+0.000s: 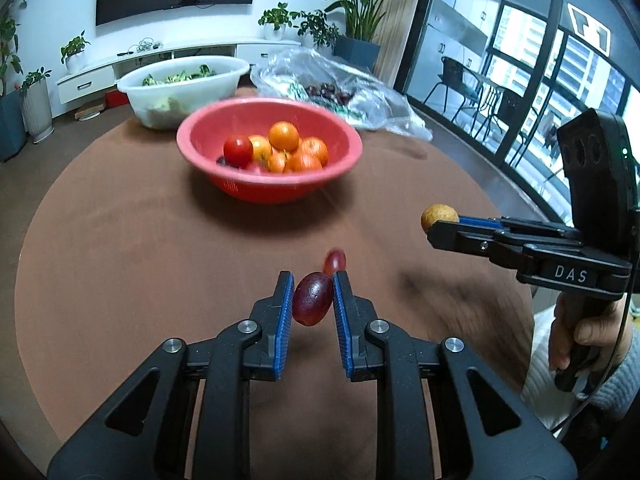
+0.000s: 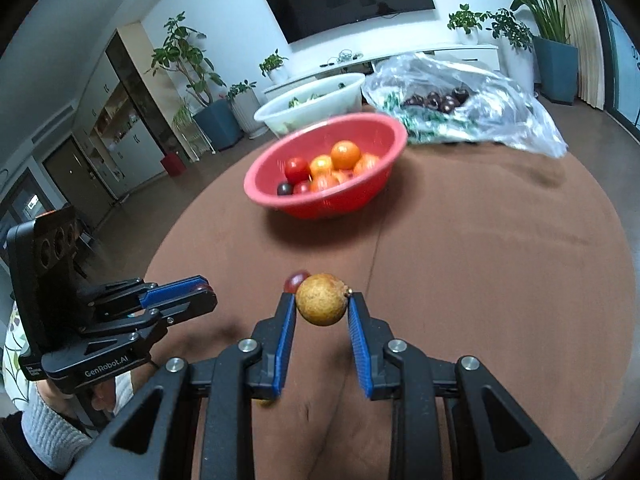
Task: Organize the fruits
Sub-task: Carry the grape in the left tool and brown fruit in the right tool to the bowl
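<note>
My left gripper (image 1: pixel 313 278) is shut on a dark purple grape (image 1: pixel 312 300), held a little above the brown table (image 1: pixel 120 240). Just beyond it a small red grape (image 1: pixel 335 262) lies on the table. My right gripper (image 2: pixel 322 297) is shut on a round tan fruit (image 2: pixel 321 300); the same red grape (image 2: pixel 295 280) shows behind it. Farther back stands a red bowl (image 1: pixel 260 192) with oranges (image 1: pixel 283 136) and a red tomato (image 1: pixel 238 151). Each gripper appears in the other's view: the right gripper (image 1: pixel 434 228) at the right, the left gripper (image 2: pixel 206 294) at the left.
Behind the red bowl (image 2: pixel 256 196) stand a white basin of greens (image 1: pixel 180 80) and a crumpled clear plastic bag (image 1: pixel 360 92) holding dark fruits (image 2: pixel 440 101). A small tan piece (image 2: pixel 264 402) peeks out under my right gripper's left finger. A person's hand (image 1: pixel 576 332) grips the right handle.
</note>
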Available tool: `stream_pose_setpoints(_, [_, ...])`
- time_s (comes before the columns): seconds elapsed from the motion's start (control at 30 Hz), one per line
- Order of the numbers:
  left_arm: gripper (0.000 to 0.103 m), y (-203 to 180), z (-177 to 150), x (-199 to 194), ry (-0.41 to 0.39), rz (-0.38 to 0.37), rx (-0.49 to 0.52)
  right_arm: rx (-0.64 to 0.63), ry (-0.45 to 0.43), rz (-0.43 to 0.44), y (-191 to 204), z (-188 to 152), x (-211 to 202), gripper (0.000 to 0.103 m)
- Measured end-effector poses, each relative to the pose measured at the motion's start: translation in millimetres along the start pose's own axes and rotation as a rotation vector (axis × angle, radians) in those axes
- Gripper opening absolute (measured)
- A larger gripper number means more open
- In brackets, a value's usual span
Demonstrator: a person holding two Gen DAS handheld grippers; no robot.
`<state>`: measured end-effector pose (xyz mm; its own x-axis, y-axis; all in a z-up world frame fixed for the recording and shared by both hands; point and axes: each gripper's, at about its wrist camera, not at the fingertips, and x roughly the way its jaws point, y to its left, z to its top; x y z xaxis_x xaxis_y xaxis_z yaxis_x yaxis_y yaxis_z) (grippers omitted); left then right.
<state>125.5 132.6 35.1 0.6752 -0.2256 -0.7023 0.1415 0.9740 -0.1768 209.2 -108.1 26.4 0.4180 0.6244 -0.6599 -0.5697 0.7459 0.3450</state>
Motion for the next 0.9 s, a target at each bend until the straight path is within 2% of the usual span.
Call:
stream_pose_setpoints(0.33, [0.018,22.8,59.0,12.2,-0.052,0.001,-0.019,-0.024,-0.052,0.025,4.4,57.8,17.4,0.029])
stream_pose_setpoints(0.6, [0.018,42.6,108.4,38.8,-0.074,0.020,-0.021,-0.024,-0.059,0.021,-2.2,100.4,50.5,0.029])
stream_pose_setpoints(0.9, [0.019,60.9,128.5,75.0,-0.048,0.079,-0.021,-0.031,-0.015,-0.013,-10.8,122.1,93.1,0.030])
